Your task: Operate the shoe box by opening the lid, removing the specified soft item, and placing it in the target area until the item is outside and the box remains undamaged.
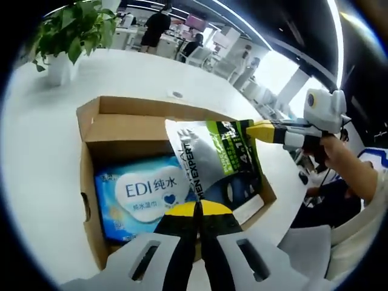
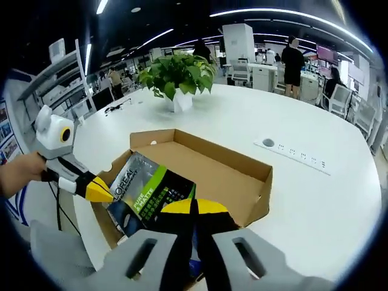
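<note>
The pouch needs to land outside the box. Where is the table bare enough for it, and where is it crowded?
Bare white table lies between the cardboard box and the potted plant, and right of the box up to the cable ports. It is crowded over the box: both grippers, left and right, pinch the sachet above the blue wipes pack.

Each gripper is built with a pale grey slotted body, black jaws and yellow tips: left gripper (image 1: 197,209); right gripper (image 2: 194,206); a black cable is trailed beneath the left gripper.
</note>
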The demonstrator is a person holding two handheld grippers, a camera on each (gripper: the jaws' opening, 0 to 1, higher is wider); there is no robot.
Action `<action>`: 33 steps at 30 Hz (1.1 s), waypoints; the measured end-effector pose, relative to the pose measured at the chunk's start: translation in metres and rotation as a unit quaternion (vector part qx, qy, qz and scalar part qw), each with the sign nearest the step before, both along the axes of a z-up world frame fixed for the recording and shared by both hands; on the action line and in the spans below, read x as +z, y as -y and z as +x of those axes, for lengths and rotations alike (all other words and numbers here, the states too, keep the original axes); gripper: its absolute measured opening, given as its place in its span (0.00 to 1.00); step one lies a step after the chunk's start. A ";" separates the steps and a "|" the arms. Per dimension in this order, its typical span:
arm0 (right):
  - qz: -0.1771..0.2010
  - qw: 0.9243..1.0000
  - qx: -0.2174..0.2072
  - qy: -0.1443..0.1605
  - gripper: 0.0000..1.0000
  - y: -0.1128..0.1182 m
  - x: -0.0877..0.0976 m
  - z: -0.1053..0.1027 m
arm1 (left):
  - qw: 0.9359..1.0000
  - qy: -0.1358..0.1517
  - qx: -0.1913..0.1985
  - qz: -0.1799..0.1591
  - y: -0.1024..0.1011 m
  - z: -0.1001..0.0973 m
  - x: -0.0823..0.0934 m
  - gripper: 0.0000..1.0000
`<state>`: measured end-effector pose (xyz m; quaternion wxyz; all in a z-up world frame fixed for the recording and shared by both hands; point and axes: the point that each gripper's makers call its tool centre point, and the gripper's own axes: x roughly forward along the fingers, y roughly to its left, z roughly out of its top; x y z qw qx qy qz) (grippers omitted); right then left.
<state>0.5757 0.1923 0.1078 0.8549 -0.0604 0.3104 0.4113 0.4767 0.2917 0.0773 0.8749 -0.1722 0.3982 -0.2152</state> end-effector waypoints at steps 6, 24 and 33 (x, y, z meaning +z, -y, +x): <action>0.005 1.000 -0.007 0.009 0.00 0.009 0.014 0.005 | 1.000 0.013 -0.005 -0.001 0.008 0.006 0.016 0.00; 0.013 0.999 -0.041 0.016 0.00 0.056 0.037 0.017 | 0.999 0.030 -0.016 -0.013 0.050 0.022 0.042 0.00; 0.008 0.998 -0.061 0.016 0.00 0.085 0.039 0.021 | 0.999 0.032 -0.029 -0.019 0.075 0.029 0.044 0.00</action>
